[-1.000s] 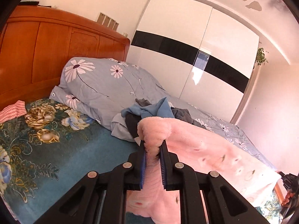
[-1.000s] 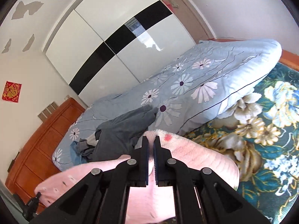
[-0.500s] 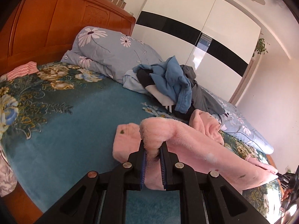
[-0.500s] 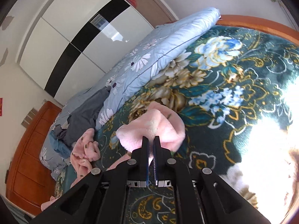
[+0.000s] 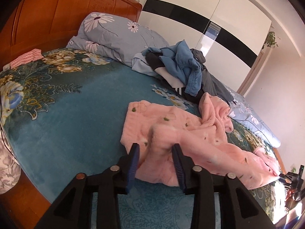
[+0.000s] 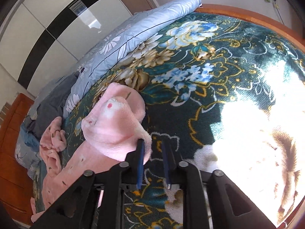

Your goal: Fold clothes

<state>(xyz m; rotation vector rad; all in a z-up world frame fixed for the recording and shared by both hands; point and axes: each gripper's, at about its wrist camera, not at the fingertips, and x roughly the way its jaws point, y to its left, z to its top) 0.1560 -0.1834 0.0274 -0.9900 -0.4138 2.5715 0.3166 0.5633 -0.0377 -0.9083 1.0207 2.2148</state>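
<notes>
You have a fluffy pink fleece garment on a plush, short-piled floral bed blanket. The quilt at the far side looks like smooth matt cotton. The headboard is varnished wood, the wardrobe glossy. Your left tool is matt black plastic with ribbed blue pads.

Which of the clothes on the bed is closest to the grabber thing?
The fluffy pink garment, spread on the teal blanket right at the left gripper. The blue and grey clothes sit heaped farther back by the flowered quilt.
</notes>
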